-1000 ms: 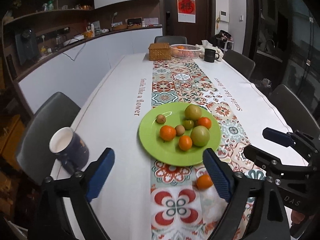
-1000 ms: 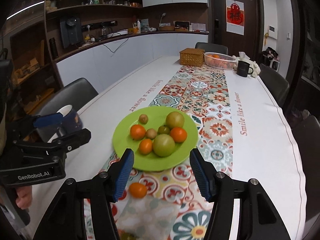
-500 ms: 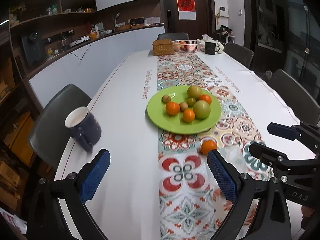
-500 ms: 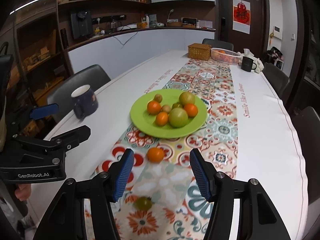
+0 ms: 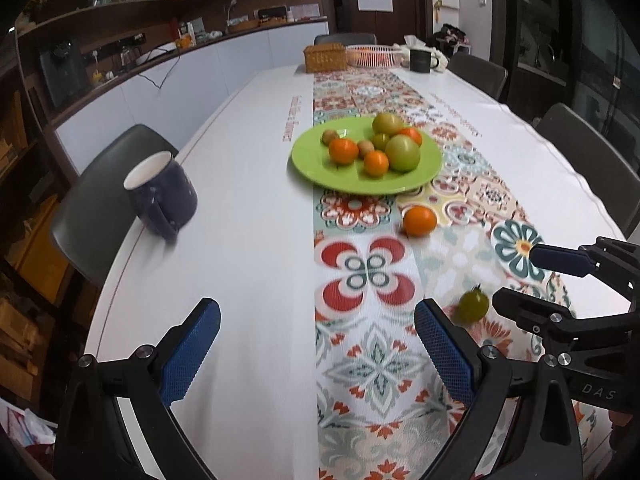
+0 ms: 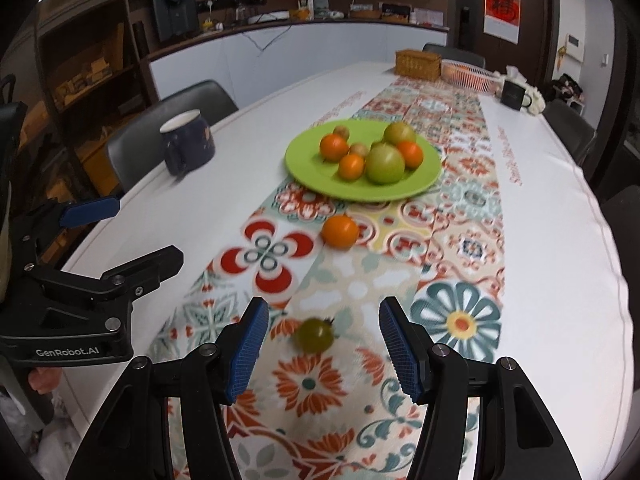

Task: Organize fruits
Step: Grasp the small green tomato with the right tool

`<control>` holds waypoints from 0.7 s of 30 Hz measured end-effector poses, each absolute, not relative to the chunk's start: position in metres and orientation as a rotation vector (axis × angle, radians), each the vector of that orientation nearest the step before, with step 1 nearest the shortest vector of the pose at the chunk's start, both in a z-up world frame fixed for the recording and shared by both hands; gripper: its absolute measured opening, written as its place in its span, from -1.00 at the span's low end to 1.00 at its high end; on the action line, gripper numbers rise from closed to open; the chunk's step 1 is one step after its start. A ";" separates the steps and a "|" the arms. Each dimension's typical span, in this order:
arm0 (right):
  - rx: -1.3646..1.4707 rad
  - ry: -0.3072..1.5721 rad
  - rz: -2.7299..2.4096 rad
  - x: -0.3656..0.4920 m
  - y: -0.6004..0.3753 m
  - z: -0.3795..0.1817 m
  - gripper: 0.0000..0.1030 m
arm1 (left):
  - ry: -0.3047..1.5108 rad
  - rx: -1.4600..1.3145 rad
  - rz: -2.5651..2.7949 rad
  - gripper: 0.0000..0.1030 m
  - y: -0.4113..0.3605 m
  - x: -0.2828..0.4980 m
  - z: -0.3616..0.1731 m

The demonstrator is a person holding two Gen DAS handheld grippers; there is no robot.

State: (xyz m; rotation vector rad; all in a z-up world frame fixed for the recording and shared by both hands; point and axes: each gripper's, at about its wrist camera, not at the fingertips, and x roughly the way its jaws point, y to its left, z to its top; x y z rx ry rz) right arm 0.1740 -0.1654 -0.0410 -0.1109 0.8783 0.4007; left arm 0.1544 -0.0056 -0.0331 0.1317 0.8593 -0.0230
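A green plate (image 5: 320,168) (image 6: 304,168) holds several orange and green fruits on the patterned runner. A loose orange (image 5: 419,221) (image 6: 340,232) lies on the runner in front of the plate. A small green tomato (image 5: 473,307) (image 6: 315,335) lies nearer me. My right gripper (image 6: 320,344) is open, with the tomato between its blue pads on the cloth. My left gripper (image 5: 316,344) is open and empty over the white cloth and runner, left of the tomato. The right gripper (image 5: 536,280) shows at the right of the left wrist view.
A dark blue mug (image 5: 162,192) (image 6: 186,142) stands near the table's left edge. At the far end are a wicker box (image 5: 325,57), a pink basket (image 5: 374,55) and a black mug (image 5: 420,60). Grey chairs (image 5: 100,200) line both sides.
Both grippers have pulled back toward the near end of the table. The plate looks farther away, and the green tomato has come between the right gripper's pads.
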 end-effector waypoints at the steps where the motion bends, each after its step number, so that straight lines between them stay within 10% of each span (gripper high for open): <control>1: -0.111 0.888 0.402 0.174 -0.165 -0.045 0.14 | 0.864 0.134 -0.022 0.93 -0.005 0.154 -0.035; 21: -0.102 1.020 0.419 0.197 -0.153 -0.091 -0.17 | 0.962 0.117 -0.018 0.92 -0.005 0.168 -0.071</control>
